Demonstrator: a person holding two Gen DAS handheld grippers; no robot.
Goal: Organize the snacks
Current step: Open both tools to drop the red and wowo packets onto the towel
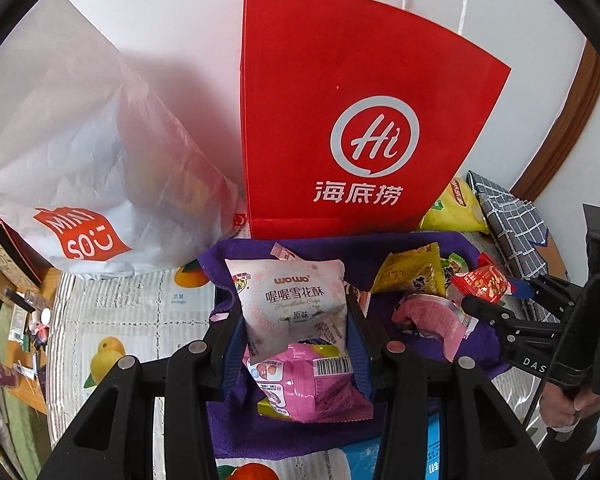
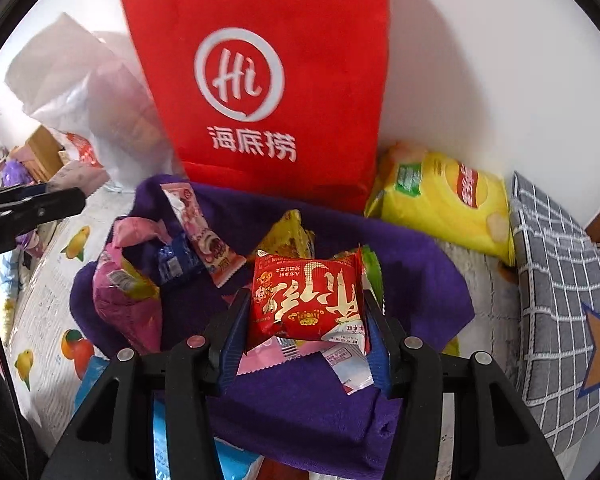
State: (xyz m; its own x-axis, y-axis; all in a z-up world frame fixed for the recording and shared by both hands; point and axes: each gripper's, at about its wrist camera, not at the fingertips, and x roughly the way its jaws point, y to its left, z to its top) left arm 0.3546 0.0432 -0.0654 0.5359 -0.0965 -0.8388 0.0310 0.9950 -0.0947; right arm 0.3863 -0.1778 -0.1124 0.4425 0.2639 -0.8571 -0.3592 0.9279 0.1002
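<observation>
The left tool [image 1: 296,320] grips a pale pink-and-white snack packet [image 1: 292,308] between its blue pads, holding it upright over a purple towel [image 1: 472,344]. Just below the packet a bright pink packet [image 1: 320,392] with a barcode lies on the towel. The right tool [image 2: 306,316] clamps a red snack packet [image 2: 306,300] by its two side edges, above the same towel, where more wrappers lie: a yellow packet [image 2: 290,232], a long pink bar [image 2: 202,232] and a small blue packet [image 2: 176,264]. Behind the towel stands a red paper bag [image 2: 268,80] against the white wall. A yellow crisp bag [image 2: 448,200] lies to its right, beside a grey checked cloth [image 2: 560,280]. A white plastic bag [image 1: 100,168] slumps to the left of the red one. The desk [image 1: 140,320] wears a fruit-printed cover.
</observation>
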